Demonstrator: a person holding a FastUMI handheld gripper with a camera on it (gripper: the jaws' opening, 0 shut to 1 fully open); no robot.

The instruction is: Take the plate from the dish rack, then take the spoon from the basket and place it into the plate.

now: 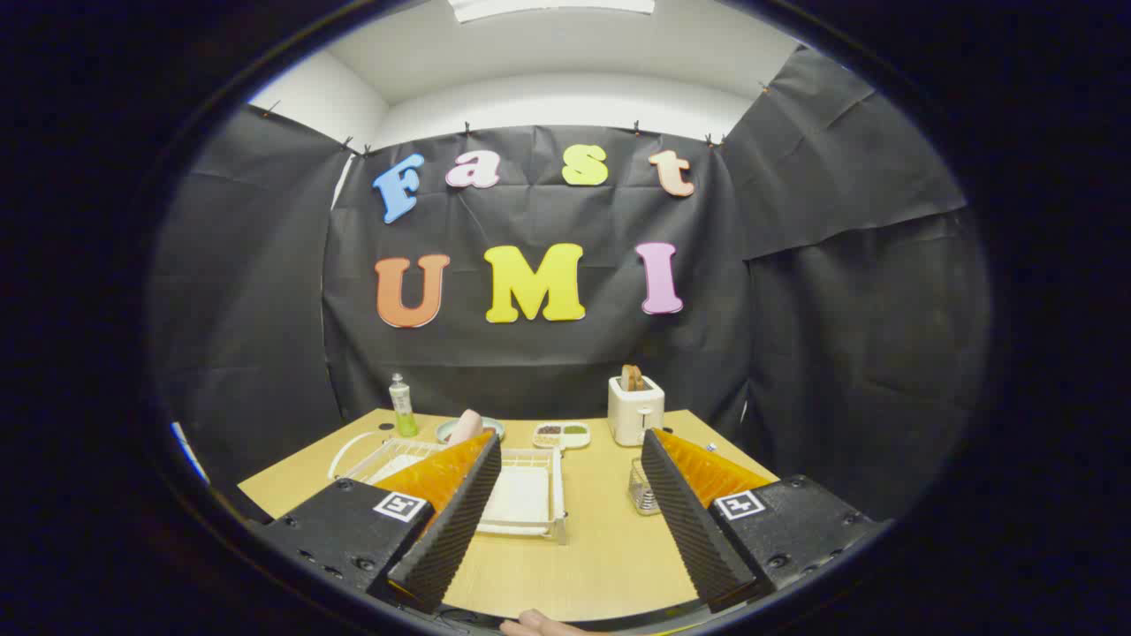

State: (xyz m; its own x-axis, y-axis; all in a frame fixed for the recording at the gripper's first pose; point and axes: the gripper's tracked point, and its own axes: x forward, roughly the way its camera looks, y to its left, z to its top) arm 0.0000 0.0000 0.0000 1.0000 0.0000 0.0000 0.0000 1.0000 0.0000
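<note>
Initially, gripper (570, 481) spread wide, empty, above table (601, 556); dish rack (521, 495) just ahead, plate (393, 464) apparently behind one finger; basket (645, 488) adjacent. Risk: blind approach snags rack wire.

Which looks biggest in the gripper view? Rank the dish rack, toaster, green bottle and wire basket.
1. dish rack
2. toaster
3. wire basket and green bottle: they look alike, and the basket sits nearer the camera, so unranked.
The gripper hangs open above the table.
</note>
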